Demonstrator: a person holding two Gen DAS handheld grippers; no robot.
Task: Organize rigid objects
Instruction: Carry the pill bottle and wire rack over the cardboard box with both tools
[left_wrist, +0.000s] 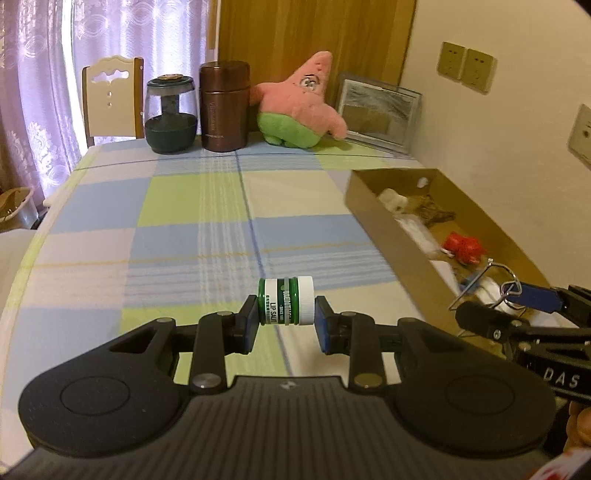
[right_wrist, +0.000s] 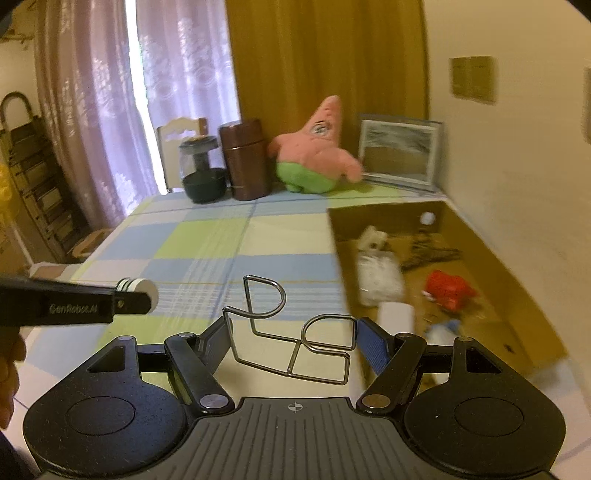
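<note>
Checked tablecloth (left_wrist: 207, 221) lies open ahead; cardboard box (left_wrist: 384, 221) walls the right, jars (left_wrist: 225, 107) the far edge.

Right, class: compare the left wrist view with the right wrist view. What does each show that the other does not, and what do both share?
Only the left wrist view shows the lip salve jar's green label, clamped in the left gripper. Only the right wrist view shows the whole wire puzzle held in the right gripper, and a folded ladder by the curtain. Both share the cardboard box, the pink star plush, the brown flask and the checked tablecloth.
</note>
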